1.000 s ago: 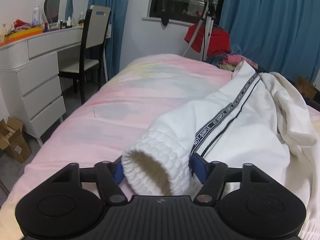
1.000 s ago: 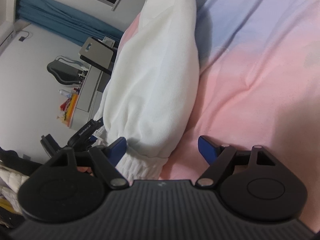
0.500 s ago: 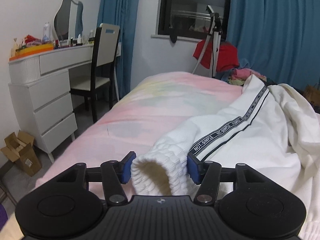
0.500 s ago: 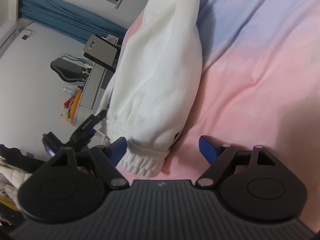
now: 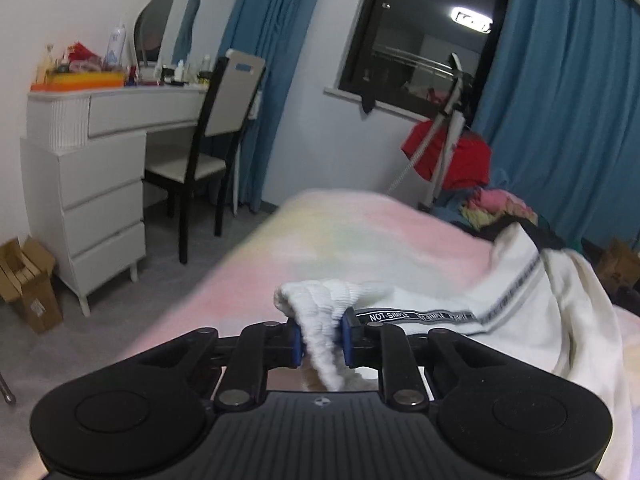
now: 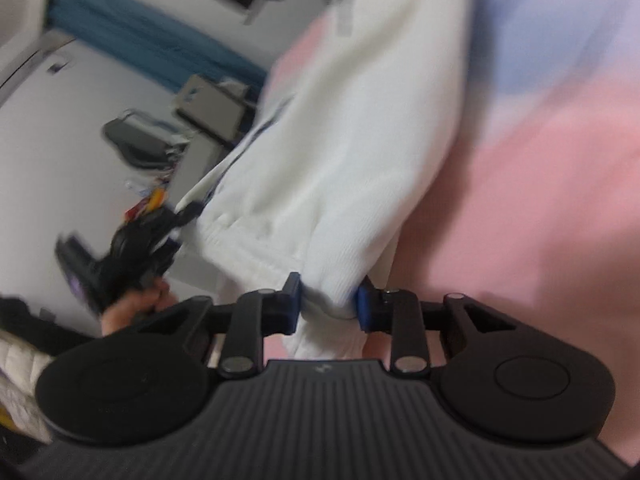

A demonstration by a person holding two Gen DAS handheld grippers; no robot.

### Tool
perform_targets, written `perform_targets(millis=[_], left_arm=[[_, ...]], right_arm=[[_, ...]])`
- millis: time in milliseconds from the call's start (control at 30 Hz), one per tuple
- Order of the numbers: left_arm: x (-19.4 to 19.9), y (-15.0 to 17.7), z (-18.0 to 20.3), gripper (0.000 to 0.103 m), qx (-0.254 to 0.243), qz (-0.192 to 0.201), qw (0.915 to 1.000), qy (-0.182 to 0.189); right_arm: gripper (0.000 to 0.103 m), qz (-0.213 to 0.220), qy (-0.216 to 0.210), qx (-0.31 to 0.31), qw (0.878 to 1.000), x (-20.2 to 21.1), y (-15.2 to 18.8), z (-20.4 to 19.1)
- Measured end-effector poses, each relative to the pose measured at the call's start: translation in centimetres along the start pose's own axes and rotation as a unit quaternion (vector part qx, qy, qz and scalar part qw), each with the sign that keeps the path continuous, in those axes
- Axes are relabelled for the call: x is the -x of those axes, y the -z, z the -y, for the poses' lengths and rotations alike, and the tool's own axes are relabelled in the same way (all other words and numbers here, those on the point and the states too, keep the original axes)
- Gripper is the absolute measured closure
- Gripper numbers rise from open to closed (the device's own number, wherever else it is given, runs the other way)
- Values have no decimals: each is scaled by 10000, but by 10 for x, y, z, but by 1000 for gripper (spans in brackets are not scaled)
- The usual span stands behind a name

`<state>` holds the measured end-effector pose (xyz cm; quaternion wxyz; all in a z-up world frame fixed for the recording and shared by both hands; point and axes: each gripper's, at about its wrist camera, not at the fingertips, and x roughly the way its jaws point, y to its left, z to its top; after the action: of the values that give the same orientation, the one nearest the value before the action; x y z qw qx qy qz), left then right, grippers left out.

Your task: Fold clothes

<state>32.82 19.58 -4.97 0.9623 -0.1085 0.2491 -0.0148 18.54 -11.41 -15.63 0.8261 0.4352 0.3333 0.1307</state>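
A white garment (image 5: pixel 520 300) with a black "NOT SIMPLE" stripe lies across the pink pastel bed (image 5: pixel 360 232). My left gripper (image 5: pixel 321 342) is closing, and its blue pads pinch the ribbed cuff (image 5: pixel 320 304), which is squashed flat and lifted off the sheet. In the right wrist view the garment's other white tube (image 6: pixel 360 140) runs up the frame over the bed (image 6: pixel 540 220). My right gripper (image 6: pixel 329 304) is closing too, with that tube's cuffed end (image 6: pixel 328 280) squeezed between its pads. The left gripper (image 6: pixel 132 256) and the hand (image 6: pixel 136 308) holding it show at the left.
Left of the bed stand a white dresser (image 5: pixel 92 184) with clutter on top, a chair (image 5: pixel 216 128) and a cardboard box (image 5: pixel 28 280) on the grey floor. Beyond the bed's far end are a red cloth on a stand (image 5: pixel 448 156), a clothes pile (image 5: pixel 496 204) and blue curtains (image 5: pixel 560 120).
Both grippers went from wide open around the cuffs to closed on them. The left one rose and lifted its cuff off the sheet. The right view slid along its tube and blurred.
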Motion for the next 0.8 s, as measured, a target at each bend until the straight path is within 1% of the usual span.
perform_targets(millis=[100, 167, 267, 300, 367, 433, 533, 633, 667, 700, 733, 767, 800], left_arm=[[-12, -50, -16, 84, -97, 113, 9994, -315], [-27, -77, -29, 84, -215, 108, 9980, -591], [-55, -104, -50, 84, -286, 54, 9941, -1049], [-67, -108, -59, 83, -249, -19, 9934, -1123], [-93, -111, -76, 82, -189, -205, 9923, -1207], [-113, -107, -86, 81, -165, -338, 9919, -1211], [-126, -94, -92, 75, -117, -371, 9912, -1268], [-124, -84, -93, 65, -95, -379, 9905, -1320], [-121, -80, -93, 57, -111, -377, 9907, -1299], [-118, -77, -92, 49, -129, -375, 9910, -1275], [-112, -75, -90, 45, -140, -371, 9913, -1259], [-106, -73, -88, 37, -151, -367, 9914, -1244], [-97, -71, -84, 29, -166, -328, 9919, -1212]], right_arm=[[74, -212, -522, 5, 9984, -36, 8, -31], [74, -402, -776, 17, 9962, -66, 14, -48], [74, -747, -1129, -17, 9908, -114, 21, -69], [74, -845, -1212, 3, 9890, -130, 23, -74], [73, -996, -1241, 164, 9871, -156, 26, -86], [73, -1100, -1098, 341, 9872, -170, 28, -95], [69, -1188, -1023, 461, 9866, -181, 27, -95], [66, -1218, -1059, 450, 9859, -171, 23, -99], [63, -1225, -1047, 444, 9859, -165, 22, -102], [53, -1215, -1029, 481, 9861, -159, 21, -105], [44, -1173, -1000, 592, 9863, -153, 22, -110], [25, -1131, -971, 703, 9863, -148, 23, -114], [10, -1089, -941, 814, 9862, -142, 23, -119]])
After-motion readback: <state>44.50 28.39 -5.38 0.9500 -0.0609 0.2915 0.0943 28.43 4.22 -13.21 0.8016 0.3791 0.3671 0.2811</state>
